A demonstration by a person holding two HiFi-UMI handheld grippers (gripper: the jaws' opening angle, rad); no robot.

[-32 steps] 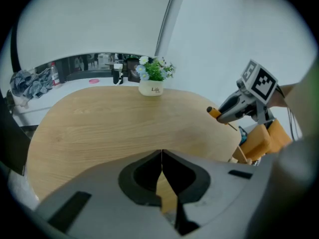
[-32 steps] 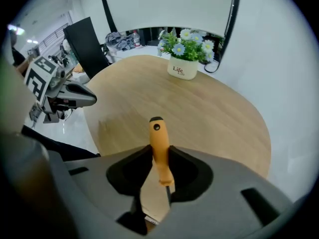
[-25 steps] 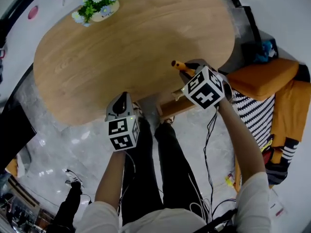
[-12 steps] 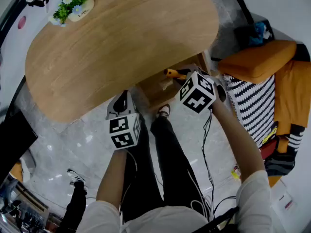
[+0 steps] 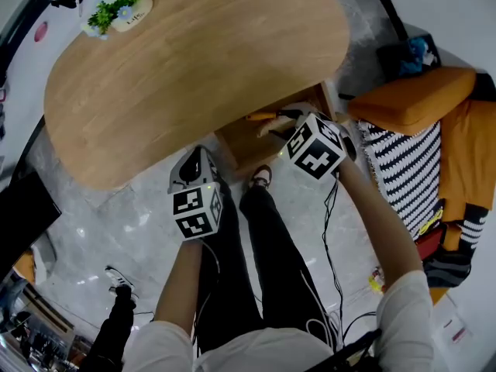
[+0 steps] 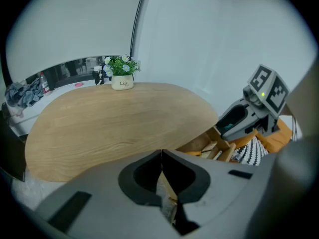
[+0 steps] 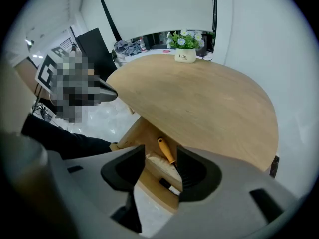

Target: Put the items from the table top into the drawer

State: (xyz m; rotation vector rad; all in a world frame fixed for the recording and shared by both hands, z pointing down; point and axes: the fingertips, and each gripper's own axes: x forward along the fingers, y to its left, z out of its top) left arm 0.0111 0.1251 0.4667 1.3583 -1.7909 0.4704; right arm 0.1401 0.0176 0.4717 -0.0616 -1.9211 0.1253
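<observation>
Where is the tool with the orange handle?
In the right gripper view, the orange-handled tool lies inside the open drawer under the table, straight ahead of the right gripper and its open jaws.

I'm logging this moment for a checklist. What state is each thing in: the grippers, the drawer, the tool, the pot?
Drawer: open.
Tool: lying in the drawer.
Left gripper: shut, empty.
Right gripper: open, at the drawer's front.
Flower pot: upright on the table.
</observation>
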